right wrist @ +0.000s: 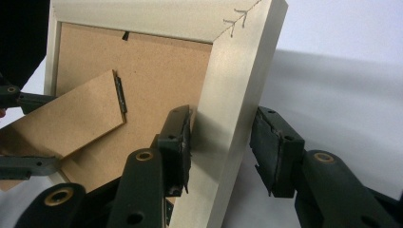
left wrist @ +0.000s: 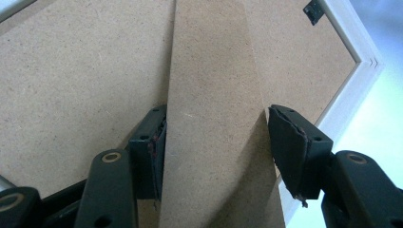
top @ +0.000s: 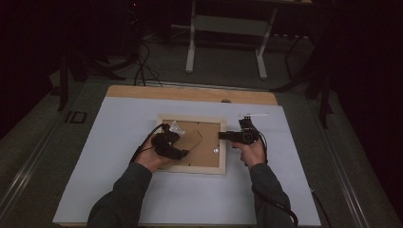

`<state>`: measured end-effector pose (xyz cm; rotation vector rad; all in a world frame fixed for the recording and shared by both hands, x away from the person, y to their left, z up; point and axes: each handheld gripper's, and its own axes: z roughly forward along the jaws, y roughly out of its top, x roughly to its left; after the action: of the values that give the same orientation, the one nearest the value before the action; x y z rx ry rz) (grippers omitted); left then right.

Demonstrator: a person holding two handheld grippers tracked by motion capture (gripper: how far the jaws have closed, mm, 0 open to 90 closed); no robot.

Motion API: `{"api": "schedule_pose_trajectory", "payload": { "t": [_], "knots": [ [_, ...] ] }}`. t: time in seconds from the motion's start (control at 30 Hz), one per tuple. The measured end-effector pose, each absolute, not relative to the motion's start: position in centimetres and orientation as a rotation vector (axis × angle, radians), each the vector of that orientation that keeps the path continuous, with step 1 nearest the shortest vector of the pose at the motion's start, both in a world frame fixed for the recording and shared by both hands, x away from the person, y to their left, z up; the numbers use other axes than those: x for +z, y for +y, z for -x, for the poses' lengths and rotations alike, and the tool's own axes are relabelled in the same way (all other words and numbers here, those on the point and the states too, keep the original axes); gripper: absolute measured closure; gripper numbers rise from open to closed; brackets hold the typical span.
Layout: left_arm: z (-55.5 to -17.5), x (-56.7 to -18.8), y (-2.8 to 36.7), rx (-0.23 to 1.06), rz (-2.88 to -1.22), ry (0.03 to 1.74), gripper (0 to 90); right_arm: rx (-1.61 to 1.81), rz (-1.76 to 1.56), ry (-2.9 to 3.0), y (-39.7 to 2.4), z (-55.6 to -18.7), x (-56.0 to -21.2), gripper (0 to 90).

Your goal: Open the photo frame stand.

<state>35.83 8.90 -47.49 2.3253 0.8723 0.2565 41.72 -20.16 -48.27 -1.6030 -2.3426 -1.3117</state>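
Left tool [left wrist: 216, 142] straddles the brown stand flap [left wrist: 214, 104] on the back of the picture frame [top: 192, 144]. Its jaws sit fairly wide: the left pad [left wrist: 151, 152] lies against the flap's edge, the right pad stands just off it, so nothing is clamped. Your right tool [right wrist: 221, 147] straddles the frame's pale wooden side rail [right wrist: 228, 109]; the inner pad touches the rail, the outer pad stands apart, so no firm grip shows. You have the frame lying face down at the centre of the high view, on the white sheet [top: 119, 123] covering the table [top: 190, 92]. Your left hand [top: 151, 159] rests at the frame's lower left corner.
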Motion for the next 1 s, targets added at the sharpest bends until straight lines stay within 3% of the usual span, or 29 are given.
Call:
{"api": "schedule_pose_trajectory", "payload": {
  "t": [1.0],
  "knots": [
    [-35.6,-46.7,8.2,0.406,-2.302,0.84,44.6,-1.427,1.599,-2.456,-20.1,-41.1,-45.7,59.6]
  ]
}}
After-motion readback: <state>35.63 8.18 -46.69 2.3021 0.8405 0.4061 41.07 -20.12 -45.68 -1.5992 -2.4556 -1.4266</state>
